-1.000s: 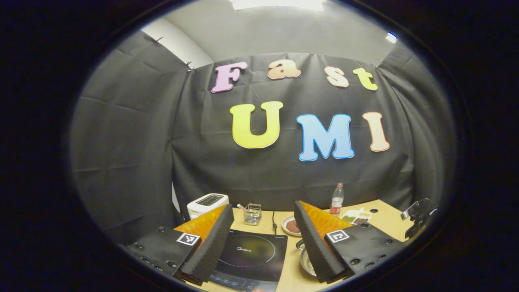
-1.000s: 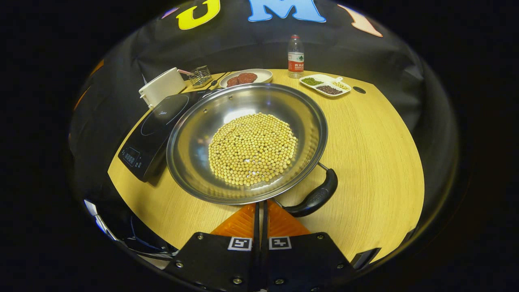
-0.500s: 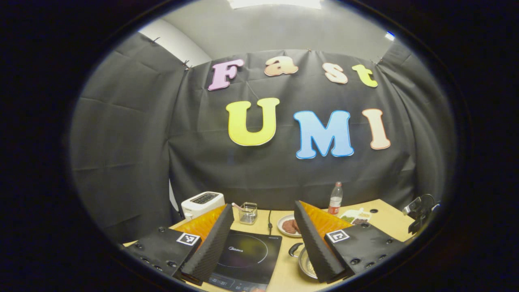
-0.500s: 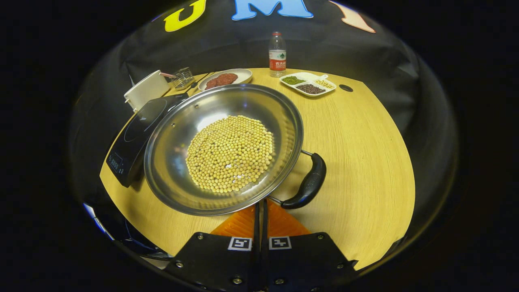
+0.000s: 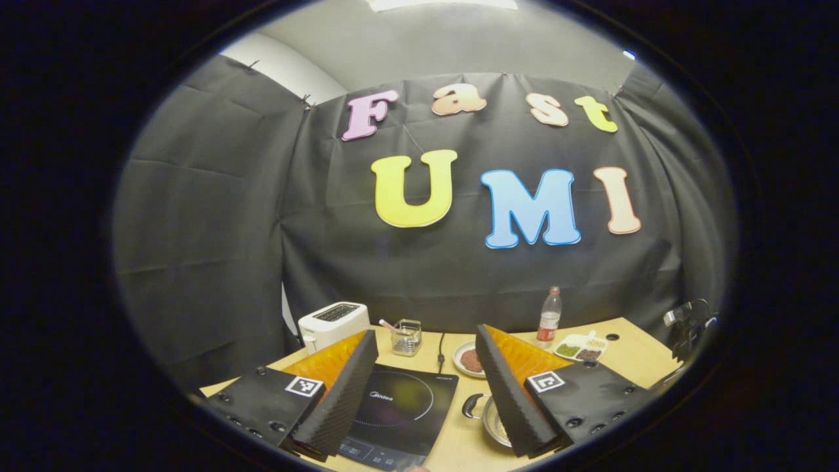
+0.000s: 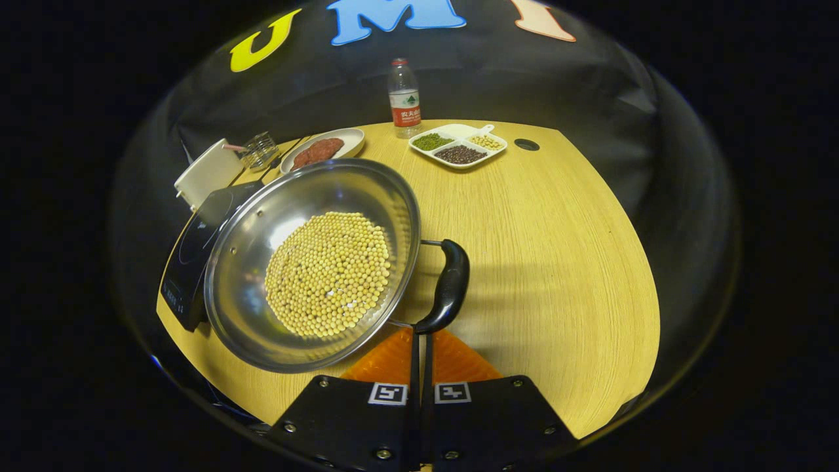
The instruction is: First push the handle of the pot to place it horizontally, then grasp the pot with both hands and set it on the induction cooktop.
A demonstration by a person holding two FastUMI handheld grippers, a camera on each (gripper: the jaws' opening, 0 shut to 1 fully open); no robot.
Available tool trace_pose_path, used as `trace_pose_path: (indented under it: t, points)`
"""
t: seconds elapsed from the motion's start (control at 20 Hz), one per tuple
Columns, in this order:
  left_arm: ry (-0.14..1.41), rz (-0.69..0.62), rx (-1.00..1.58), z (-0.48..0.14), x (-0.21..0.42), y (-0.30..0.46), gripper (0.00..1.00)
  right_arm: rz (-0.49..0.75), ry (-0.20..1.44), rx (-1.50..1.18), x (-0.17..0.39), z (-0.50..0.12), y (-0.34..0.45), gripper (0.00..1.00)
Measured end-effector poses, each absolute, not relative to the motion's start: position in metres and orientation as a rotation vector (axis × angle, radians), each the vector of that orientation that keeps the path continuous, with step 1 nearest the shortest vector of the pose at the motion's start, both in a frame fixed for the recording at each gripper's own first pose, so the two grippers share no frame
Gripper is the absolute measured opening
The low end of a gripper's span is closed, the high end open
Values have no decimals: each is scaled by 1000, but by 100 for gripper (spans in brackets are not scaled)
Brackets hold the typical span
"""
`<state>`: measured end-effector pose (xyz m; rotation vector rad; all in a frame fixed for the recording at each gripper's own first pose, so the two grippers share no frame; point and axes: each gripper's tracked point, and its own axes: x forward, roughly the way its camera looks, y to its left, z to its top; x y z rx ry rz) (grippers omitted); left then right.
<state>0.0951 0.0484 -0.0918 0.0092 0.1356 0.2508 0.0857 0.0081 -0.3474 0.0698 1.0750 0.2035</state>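
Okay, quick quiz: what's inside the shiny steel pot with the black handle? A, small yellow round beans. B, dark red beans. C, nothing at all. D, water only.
A: in the right gripper view the shiny steel pot holds a heap of small yellow round beans spread across its bottom.

Left gripper view: low over table's [image 5: 629, 357] near edge, facing level toward back wall, cooktop [image 5: 400, 410] close below. Right gripper view: higher, tilted down, close behind pot [image 6: 311, 262]. Shared: cooktop, pot, toaster [image 5: 332, 322], bottle [image 6: 403, 98], plate [image 6: 321, 149], divided dish [image 6: 457, 144].
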Motion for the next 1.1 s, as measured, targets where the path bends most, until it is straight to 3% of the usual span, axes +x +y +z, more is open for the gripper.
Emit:
trace_pose_path:
  t: [0.35, 0.5, 0.6, 0.65, 0.7, 0.85, 0.9, 0.95, 1.1]
  points:
    - [165, 241, 30, -103, 94, 41, 100, 151, 1024, 157, 100, -341, -1, 1]
    - [186, 226, 30, -115, 97, 38, 100, 127, 918, 151, 104, -319, -12, 2]
    - [202, 208, 29, -123, 100, 33, 98, 107, 841, 185, 110, -297, -16, 4]
    - [211, 196, 27, -131, 101, 30, 92, 91, 809, 205, 112, -288, -18, 5]
    - [222, 185, 25, -136, 104, 26, 98, 85, 775, 232, 117, -280, -18, 11]
    - [267, 157, 20, -158, 111, 17, 98, 83, 696, 282, 123, -255, -19, 100]
    - [283, 144, 16, -167, 114, 13, 92, 73, 677, 274, 124, -259, -19, 100]
    - [296, 131, 12, -173, 117, 9, 98, 76, 669, 259, 125, -258, -19, 100]
    - [359, 80, -29, -201, 127, -5, 98, 93, 661, 207, 123, -259, -15, 100]
